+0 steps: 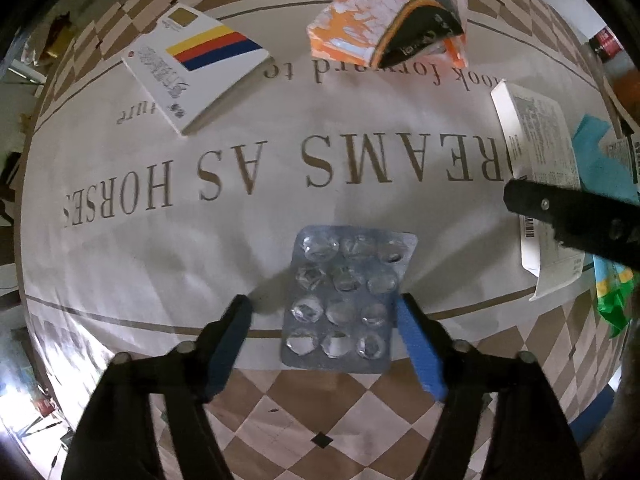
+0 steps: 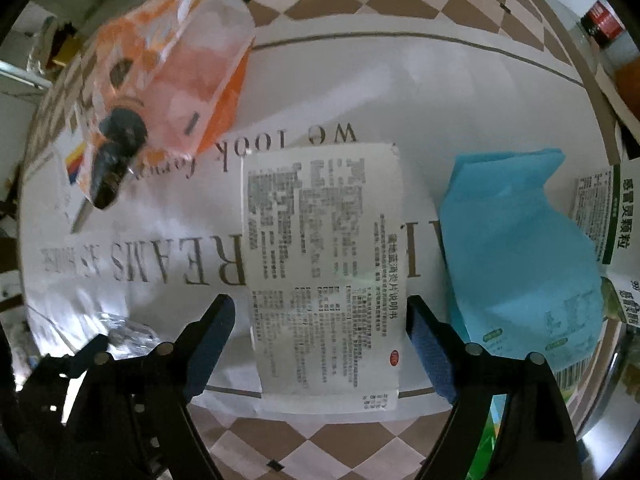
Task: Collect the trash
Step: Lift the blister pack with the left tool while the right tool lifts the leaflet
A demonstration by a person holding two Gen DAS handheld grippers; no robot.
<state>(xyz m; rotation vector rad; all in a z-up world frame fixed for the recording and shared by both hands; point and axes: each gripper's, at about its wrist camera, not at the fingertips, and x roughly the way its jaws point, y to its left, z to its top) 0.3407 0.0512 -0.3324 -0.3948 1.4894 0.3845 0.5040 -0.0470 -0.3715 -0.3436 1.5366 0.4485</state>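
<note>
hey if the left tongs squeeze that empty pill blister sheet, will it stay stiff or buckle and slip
The blister sheet looks thin, with its bubbles crushed, so it will probably flex or buckle rather than stay rigid. It is likely very light. It lies flat on the tablecloth between the open left tongs, so its glossy foil may slide before the pads catch an edge.

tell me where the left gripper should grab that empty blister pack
Grip the blister pack across its two long edges, near its near end, coming straight down from above. It lies flat on the tablecloth, and the open left gripper already straddles its width, right finger at its edge.
</note>
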